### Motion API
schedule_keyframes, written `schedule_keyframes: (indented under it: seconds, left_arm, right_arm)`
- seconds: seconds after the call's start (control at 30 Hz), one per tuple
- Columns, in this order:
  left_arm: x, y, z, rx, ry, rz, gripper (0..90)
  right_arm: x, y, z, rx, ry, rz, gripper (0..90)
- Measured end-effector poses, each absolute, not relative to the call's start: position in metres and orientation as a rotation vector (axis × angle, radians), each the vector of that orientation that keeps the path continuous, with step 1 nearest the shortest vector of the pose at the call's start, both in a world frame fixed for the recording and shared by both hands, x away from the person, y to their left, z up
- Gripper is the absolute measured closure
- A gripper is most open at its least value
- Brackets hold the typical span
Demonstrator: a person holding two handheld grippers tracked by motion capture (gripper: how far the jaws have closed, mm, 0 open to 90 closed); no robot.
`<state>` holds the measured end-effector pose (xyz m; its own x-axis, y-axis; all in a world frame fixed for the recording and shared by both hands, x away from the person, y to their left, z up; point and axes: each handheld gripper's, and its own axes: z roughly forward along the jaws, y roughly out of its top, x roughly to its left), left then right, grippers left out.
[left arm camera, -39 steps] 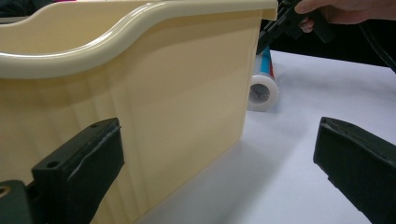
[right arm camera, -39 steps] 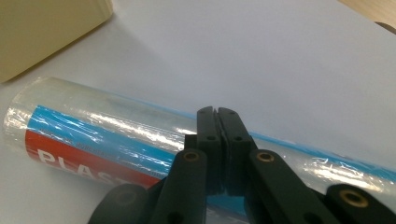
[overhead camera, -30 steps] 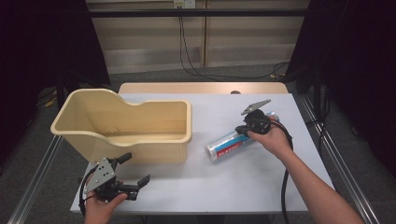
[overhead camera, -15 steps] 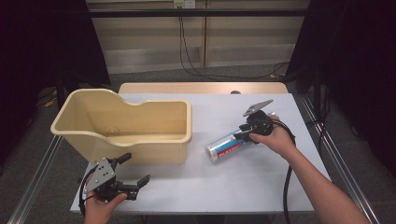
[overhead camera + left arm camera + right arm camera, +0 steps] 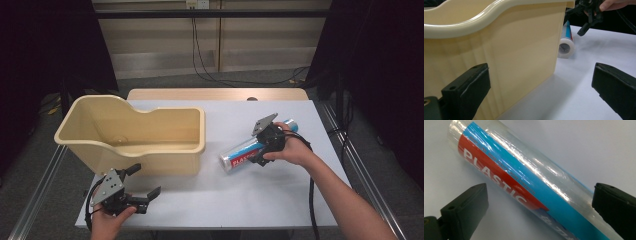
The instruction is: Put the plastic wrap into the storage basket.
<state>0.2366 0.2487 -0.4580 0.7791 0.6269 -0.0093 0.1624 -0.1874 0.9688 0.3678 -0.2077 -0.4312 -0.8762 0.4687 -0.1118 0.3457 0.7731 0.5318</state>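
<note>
Both grippers are seen with their jaws spread wide, and nothing is pinched by either one.

In the high view, the right gripper (image 5: 261, 148) is held in the right hand (image 5: 291, 150) over the middle of a roll (image 5: 250, 150) of clear wrap. The roll is laid flat on the white table (image 5: 240, 195). It is marked with a red band, a blue band and the white word PLASTIC. In the right gripper view, the roll (image 5: 524, 182) is seen slanting between the two black jaws, with one jaw on each side of it. The jaws are kept apart from the roll, and white table is seen in the gaps.

The left gripper (image 5: 142, 192) is held in the left hand (image 5: 107, 220) near the front edge of the table. A big cream tub (image 5: 150, 150) is found just ahead of it. In the left gripper view, the wall of the tub (image 5: 511, 62) is seen close in front of the left jaw, and only bare table (image 5: 579, 75) is seen before the other jaw. Farther off, past the corner of the tub, the white end of the roll (image 5: 566, 47) is seen, and the right gripper (image 5: 587, 17) is seen above it.
</note>
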Motion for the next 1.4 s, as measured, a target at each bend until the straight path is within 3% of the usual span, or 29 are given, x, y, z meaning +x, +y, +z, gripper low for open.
schedule_keyframes:
  seconds: [0.5,0.8,1.2,1.4]
  left_arm:
    - [0.238,0.254,-0.46,1.739,0.634,0.469,1.9]
    - [0.237,0.252,-0.458,1.735,0.627,0.472,2.1]
    - [0.234,0.254,-0.457,1.726,0.628,0.487,2.1]
    - [0.236,0.254,-0.458,1.739,0.622,0.491,2.1]
  right_arm:
    - [0.392,-0.198,-0.443,0.499,2.774,0.738,0.0]
    - [0.384,-0.189,-0.455,0.314,2.834,0.584,0.0]
    - [0.372,-0.176,-0.457,0.497,2.838,0.43,15.9]
    - [0.379,-0.183,-0.46,0.608,2.781,0.535,16.7]
